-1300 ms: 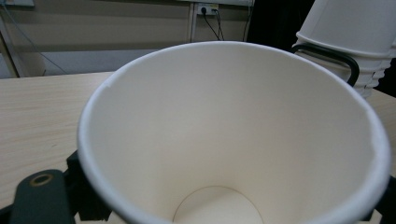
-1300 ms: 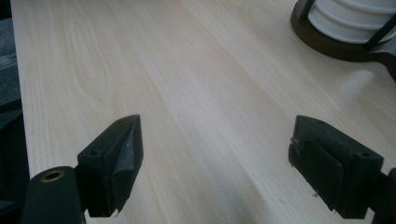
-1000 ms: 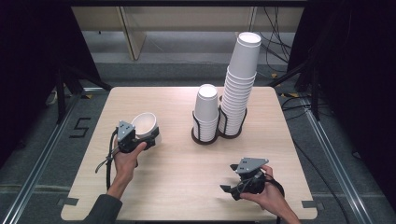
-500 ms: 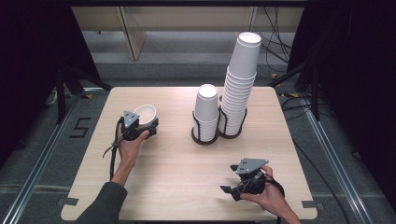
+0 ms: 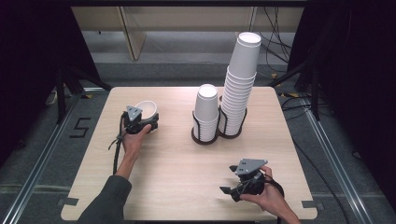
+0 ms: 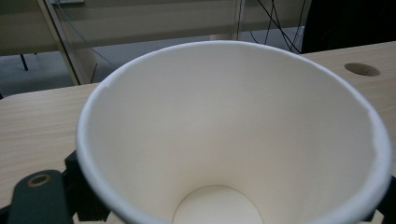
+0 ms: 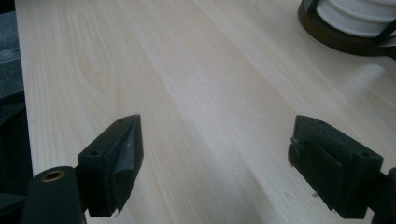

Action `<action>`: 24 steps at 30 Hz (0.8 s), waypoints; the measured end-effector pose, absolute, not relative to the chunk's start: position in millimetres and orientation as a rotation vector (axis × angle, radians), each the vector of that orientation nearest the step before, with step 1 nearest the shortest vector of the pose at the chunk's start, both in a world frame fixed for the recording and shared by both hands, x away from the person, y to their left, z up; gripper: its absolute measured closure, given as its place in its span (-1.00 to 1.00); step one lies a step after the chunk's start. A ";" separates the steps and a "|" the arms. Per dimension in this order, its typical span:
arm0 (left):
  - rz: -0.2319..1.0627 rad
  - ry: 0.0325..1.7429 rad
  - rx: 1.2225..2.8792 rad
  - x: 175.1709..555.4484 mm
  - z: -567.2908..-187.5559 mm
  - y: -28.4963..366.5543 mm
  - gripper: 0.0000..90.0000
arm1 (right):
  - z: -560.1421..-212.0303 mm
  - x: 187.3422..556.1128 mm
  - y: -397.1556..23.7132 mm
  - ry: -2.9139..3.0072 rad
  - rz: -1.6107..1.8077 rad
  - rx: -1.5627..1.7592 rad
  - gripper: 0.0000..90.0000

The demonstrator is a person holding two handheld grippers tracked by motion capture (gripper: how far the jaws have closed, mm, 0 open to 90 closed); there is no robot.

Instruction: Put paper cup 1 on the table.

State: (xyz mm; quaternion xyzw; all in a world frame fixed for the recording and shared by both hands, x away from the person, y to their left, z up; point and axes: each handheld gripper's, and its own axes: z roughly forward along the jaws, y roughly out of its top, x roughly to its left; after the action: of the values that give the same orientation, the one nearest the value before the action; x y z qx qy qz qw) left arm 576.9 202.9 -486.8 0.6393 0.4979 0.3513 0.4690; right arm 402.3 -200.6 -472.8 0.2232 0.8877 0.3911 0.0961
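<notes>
In the high view my left hand-held gripper (image 5: 143, 122) has carried the paper cup (image 5: 146, 109) toward the upper left of the table (image 5: 177, 186). It grasps the cup, though its jaws have just been opening, so I judge release is near. The right hand-held gripper (image 5: 233, 186) rests open.

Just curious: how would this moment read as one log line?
left hand-held gripper: holds cup, jaws easing | right hand-held gripper: open, empty | stacks: in holder

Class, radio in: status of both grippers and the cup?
Left gripper jaws just opening, paper cup between them. Right gripper open, empty. Cup stacks stand apart.
</notes>
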 end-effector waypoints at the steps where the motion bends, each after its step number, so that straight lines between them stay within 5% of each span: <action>1: 0.861 1.223 1.566 577.8 -487.6 202.5 -0.71 | -473.1 402.0 -200.1 2.630 1.161 0.668 -0.58; 24: 0.868 1.209 1.683 577.1 -497.7 202.5 -0.70 | -474.6 401.0 -197.9 2.649 1.150 0.680 -0.58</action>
State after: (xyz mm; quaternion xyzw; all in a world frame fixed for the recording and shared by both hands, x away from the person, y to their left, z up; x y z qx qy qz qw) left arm 577.1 202.5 -497.7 0.6754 0.4851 0.3484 0.4325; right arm 401.0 -197.9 -474.6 0.2282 0.8895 0.3861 0.0873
